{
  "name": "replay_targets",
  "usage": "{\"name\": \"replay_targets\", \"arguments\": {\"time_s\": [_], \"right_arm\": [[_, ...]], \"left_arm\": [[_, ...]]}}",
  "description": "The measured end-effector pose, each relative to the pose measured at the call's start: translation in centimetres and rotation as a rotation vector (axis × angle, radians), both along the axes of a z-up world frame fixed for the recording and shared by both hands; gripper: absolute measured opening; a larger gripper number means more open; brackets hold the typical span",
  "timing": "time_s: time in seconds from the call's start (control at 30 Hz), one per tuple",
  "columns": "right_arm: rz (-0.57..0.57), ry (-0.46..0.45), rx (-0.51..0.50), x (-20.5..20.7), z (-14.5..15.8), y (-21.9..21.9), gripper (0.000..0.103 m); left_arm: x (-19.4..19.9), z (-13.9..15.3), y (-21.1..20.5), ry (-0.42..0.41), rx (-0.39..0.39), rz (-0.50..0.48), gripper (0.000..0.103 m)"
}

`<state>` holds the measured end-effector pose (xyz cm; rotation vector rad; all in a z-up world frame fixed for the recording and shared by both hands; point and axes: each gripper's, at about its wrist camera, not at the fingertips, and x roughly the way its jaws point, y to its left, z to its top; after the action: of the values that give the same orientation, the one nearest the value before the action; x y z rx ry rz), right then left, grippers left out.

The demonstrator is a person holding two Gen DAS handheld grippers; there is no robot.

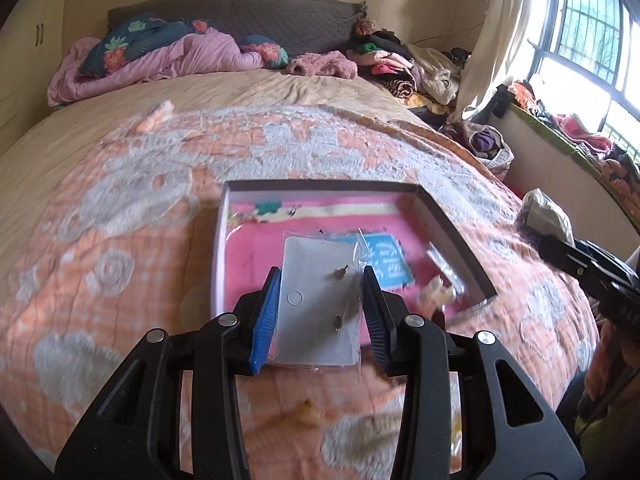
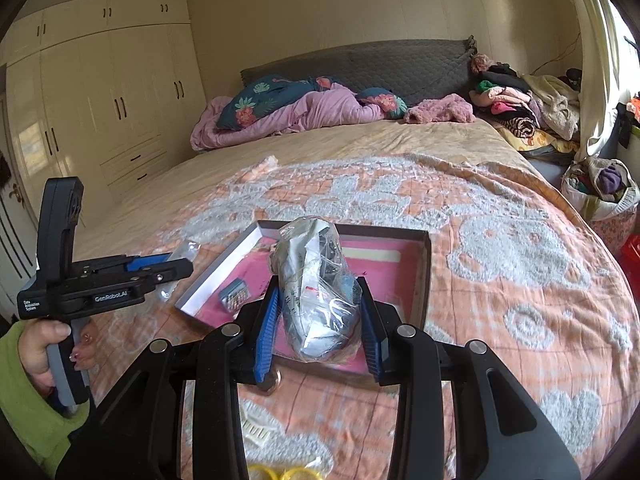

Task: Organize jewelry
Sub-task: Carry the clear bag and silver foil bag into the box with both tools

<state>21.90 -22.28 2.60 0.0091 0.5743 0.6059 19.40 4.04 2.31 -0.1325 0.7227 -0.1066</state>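
— Over the near edge of the open box (image 1: 448,216), on the peach bedspread (image 1: 120,208), which holder is closer to dropping its load in?

— Judging from the two views, the left gripper (image 1: 320,300). Its blue pads (image 1: 266,312) pinch an earring card (image 1: 316,292) in a clear sleeve, and the far end of that card already hangs above the pink lining inside the box. The card's long axis runs straight ahead along the fingers, toward the far wall of the box.

— And the other one?

— The right gripper (image 2: 318,312) is clenched on a crumpled plastic bag of jewelry (image 2: 316,284), which stands upright between its pads. It sits over the near edge too, nearer the box's right-hand corner, I think, though the bag hides much of the floor beneath it.

— Is anything already inside?

— A blue card (image 1: 386,266) lies flat on the lining toward the right wall, and a small pale item (image 1: 434,294) sits near the near-right corner. The left half of the floor looks bare.

— So where should the earring card go?

— My guess is forward and slightly left, onto that bare pink patch, laid flat with its long side parallel to the left wall. Only then would the pads let go.

— Any risk?

— The sleeve is slippery and loose at the edges, so it may slide askew on release. The two holders are also near each other, so one should probably wait.
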Motion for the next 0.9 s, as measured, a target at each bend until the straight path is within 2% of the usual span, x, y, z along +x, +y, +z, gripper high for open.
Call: {"name": "replay_targets", "arguments": {"time_s": [0.27, 0.53, 0.67, 0.9], "right_arm": [[-0.020, 0.005, -0.025, 2.6, -0.3, 0.3, 0.035], [-0.030, 0.025, -0.053, 4.8, -1.5, 1.0, 0.035], [-0.042, 0.051, -0.056, 5.6, -2.8, 0.9, 0.035], [-0.082, 0.131, -0.075, 7.1, -6.0, 0.4, 0.035]], "left_arm": [[3.8, -1.5, -1.2, 0.043, -0.028, -0.038, 0.031], [5.7, -4.1, -1.9, 0.093, -0.091, -0.102, 0.032], [5.9, -5.1, -2.8, 0.105, -0.077, -0.151, 0.032], [6.2, -6.1, -3.4, 0.128, -0.072, -0.175, 0.032]]}}
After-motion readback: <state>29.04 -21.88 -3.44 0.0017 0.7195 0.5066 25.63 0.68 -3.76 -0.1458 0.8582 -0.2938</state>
